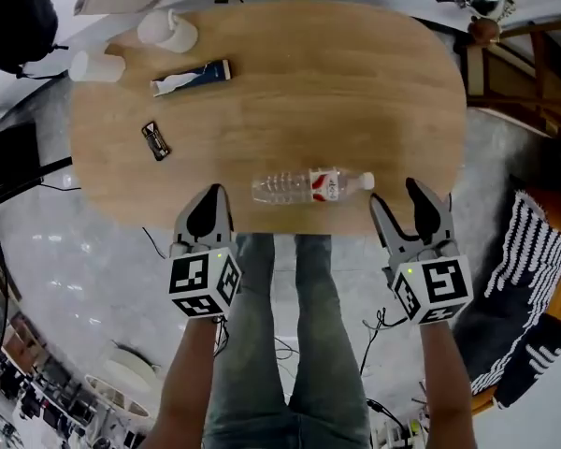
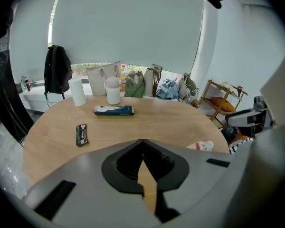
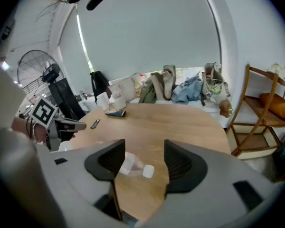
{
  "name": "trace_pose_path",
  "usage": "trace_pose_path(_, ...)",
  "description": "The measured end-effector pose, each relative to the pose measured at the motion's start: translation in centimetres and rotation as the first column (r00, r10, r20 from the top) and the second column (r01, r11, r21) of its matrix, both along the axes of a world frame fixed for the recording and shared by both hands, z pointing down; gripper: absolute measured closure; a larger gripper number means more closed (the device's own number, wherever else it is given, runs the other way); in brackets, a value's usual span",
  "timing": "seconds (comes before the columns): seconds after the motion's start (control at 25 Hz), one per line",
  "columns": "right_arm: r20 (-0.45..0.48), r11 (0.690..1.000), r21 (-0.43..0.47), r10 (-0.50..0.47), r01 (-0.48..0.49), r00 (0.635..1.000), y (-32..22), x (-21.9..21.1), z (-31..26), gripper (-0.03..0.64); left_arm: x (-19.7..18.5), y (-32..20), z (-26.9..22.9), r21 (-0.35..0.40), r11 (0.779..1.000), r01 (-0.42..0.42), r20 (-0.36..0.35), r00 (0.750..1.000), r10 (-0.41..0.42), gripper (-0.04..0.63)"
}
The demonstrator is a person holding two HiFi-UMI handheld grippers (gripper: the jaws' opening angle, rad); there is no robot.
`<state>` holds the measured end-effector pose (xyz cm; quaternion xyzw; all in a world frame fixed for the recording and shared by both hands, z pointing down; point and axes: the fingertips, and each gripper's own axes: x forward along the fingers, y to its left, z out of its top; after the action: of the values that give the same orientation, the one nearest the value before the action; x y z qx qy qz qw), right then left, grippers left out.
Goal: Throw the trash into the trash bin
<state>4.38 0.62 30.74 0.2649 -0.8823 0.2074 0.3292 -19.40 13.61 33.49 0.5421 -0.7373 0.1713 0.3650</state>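
Left gripper [image 1: 208,199]: held over the near table edge, jaws pressed together with nothing between them, as seen in the left gripper view [image 2: 142,141].
Right gripper [image 1: 395,199]: held at the same edge, further right; jaws spread and nothing gripped [image 3: 143,156].
Table [image 1: 355,92]: an oval wooden top, its near edge passing just under both grippers.
Plastic bottle [image 1: 309,185]: laid on its side close to the near edge, between the two grippers, cap pointed right; touched by neither. Its cap was seen just beyond the right gripper's gap [image 3: 147,171].
Open room: bare wood was seen across the middle and right of the top.
Black wrapper [image 1: 155,141]: flat, left of centre, well apart from the bottle.
Blue-and-white tube [image 1: 192,78]: farther back on the left.
White cups [image 1: 166,32]: two, near the far-left edge.
Wooden rack [image 1: 514,73]: beside the table's right end.
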Motion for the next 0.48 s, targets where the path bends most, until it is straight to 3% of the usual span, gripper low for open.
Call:
trace_pose_path(0.12,-0.035,0.988,-0.006,-0.152,0.152,0.988,0.8,-0.4,1.5,0.347,0.2,1.0,1.3,-0.012,1.0,0.028,-0.004,1.0,-0.028,0.577)
trace_pose_path(0.28,-0.09,0.942,-0.007,-0.336,0.337,0.938,1.7,-0.7,3.3,0.344,0.0,2.3,2.4,-0.027,0.998,0.058,-0.002,0.998,-0.058,0.577)
trace_pose_path(0.36,-0.125,0.907,-0.009,-0.419,0.421,0.899,2.2,-0.9,4.4,0.344,-0.6,2.8,2.8,-0.03,0.997,0.074,0.006,0.997,-0.074,0.577)
trace_pose_path(0.48,-0.189,0.83,-0.024,-0.551,0.557,0.813,2.9,-0.9,6.2,0.344,-1.3,3.5,3.3,-0.031,0.993,0.111,0.012,0.994,-0.111,0.577)
